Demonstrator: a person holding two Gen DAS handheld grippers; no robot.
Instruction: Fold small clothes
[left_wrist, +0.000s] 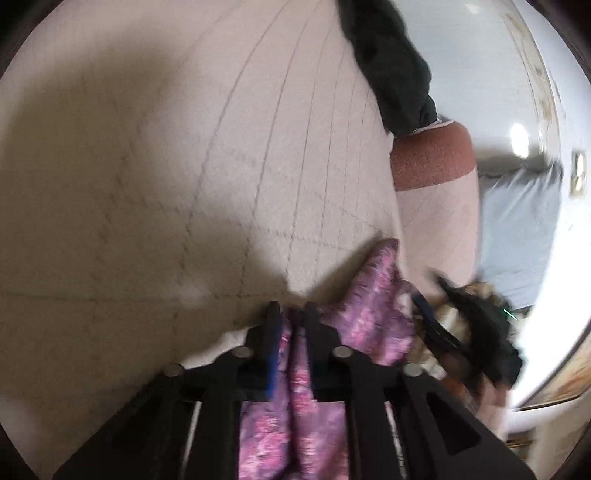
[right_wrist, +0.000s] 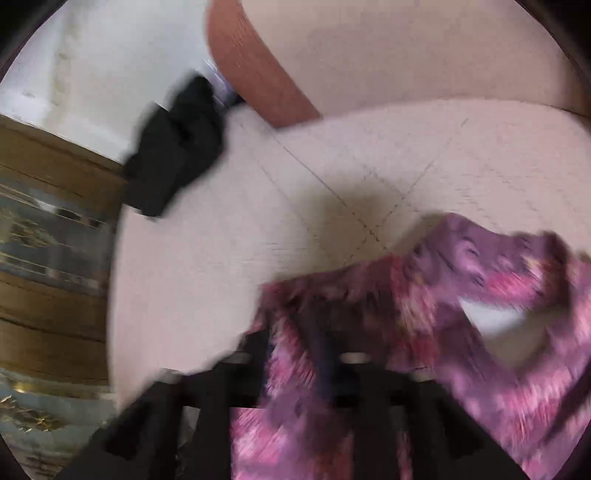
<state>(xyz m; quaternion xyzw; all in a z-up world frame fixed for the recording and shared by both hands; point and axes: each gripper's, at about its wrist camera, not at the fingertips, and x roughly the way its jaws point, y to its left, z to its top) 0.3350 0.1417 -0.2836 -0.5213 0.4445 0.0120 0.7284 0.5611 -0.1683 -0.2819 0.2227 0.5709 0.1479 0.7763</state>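
A small purple and pink patterned garment (left_wrist: 373, 310) is held above a pale quilted bed cover (left_wrist: 184, 166). My left gripper (left_wrist: 291, 314) is shut on one part of it, with cloth bunched between the black fingers and hanging down behind them. In the right wrist view the same garment (right_wrist: 480, 295) drapes over and to the right of my right gripper (right_wrist: 295, 332), which is shut on its edge. This view is motion-blurred, and the cloth hides the right finger. The other gripper (left_wrist: 439, 325) shows at the garment's far side in the left wrist view.
A black garment (left_wrist: 391, 62) lies at the far edge of the cover; it also shows in the right wrist view (right_wrist: 173, 147). A rust-red and cream bolster (left_wrist: 432, 162) lies beside it. A wooden cabinet (right_wrist: 48, 236) stands left of the bed.
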